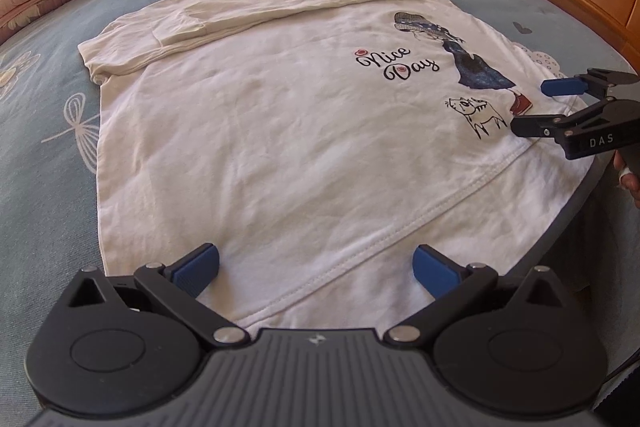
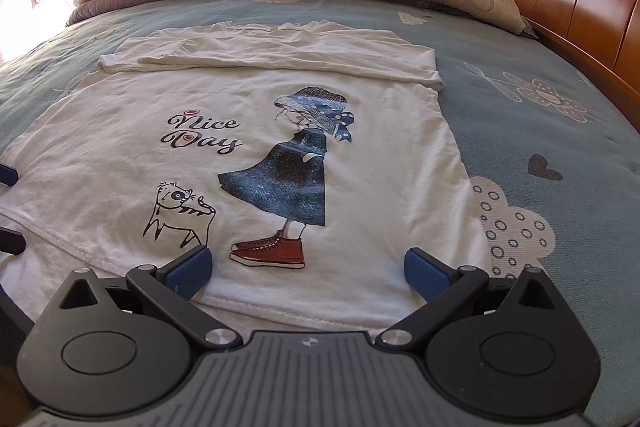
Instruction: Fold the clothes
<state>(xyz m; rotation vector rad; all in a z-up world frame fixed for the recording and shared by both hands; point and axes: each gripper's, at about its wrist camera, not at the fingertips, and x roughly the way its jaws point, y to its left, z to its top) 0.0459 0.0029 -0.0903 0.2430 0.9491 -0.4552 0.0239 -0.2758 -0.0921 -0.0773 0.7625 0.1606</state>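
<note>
Left wrist view, left hand-held gripper (image 1: pixel 316 269) spread over shirt (image 1: pixel 280 131) hem

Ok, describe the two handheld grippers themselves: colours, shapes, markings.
Both match. The left gripper and the right gripper have matt black linkage arms with silver pivot pins, blue ribbed finger pads, two round black housings and a grey ribbed body. Seen from the left wrist view, the right gripper's side reads "DAS" in white.

White shirt (image 2: pixel 256 155) with navy-dressed girl print; blue-grey floral bedsheet (image 2: pixel 540 131); blue fingers (image 2: pixel 188 273).
</note>
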